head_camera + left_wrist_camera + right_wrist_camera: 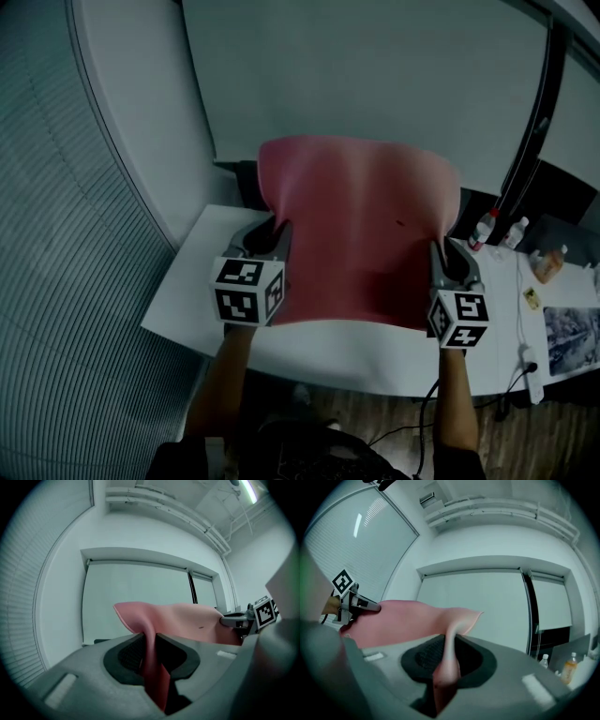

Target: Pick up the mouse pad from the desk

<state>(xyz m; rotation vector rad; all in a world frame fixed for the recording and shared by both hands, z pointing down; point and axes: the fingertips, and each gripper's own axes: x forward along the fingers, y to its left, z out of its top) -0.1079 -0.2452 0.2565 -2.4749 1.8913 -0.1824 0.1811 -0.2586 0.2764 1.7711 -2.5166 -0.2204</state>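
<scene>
Slatted blinds [56,244] at 9 o'clock of the head view, pale wall panel [375,66] at 12, white tabletop [187,314] below, wood floor [375,412] at 6

Starting from the left: left hand-held gripper [278,232] closed on the left side edge of the mouse pad [361,225], with the thin sheet pinched between the black pads, plain in the left gripper view

Mouse pad held up off the tabletop, by the look of it, spread between the two grips and reaching away toward 12 o'clock from both. Seen from the left hand-held gripper, bulk of the pad at 1 to 2 o'clock; seen from the right one, at 10 to 11 o'clock. Line between the grips running 9 to 3 o'clock; long axis hard to judge, about as deep as wide from above. Neither hand nearer: one on each side edge, roughly level with the other

Salmon-pink, thin and floppy, sagging through the middle, far corners flaring outward, a small dark speck right of centre

Right hand-held gripper [438,251] likewise clamped on the right side edge, sheet folded up between its pads in the right gripper view

Farther right, at 3 o'clock, small bottles [487,230] and a cable [521,309] on the tabletop

Probably close to done: only firm grips and an even spread between the hands left to mind
</scene>
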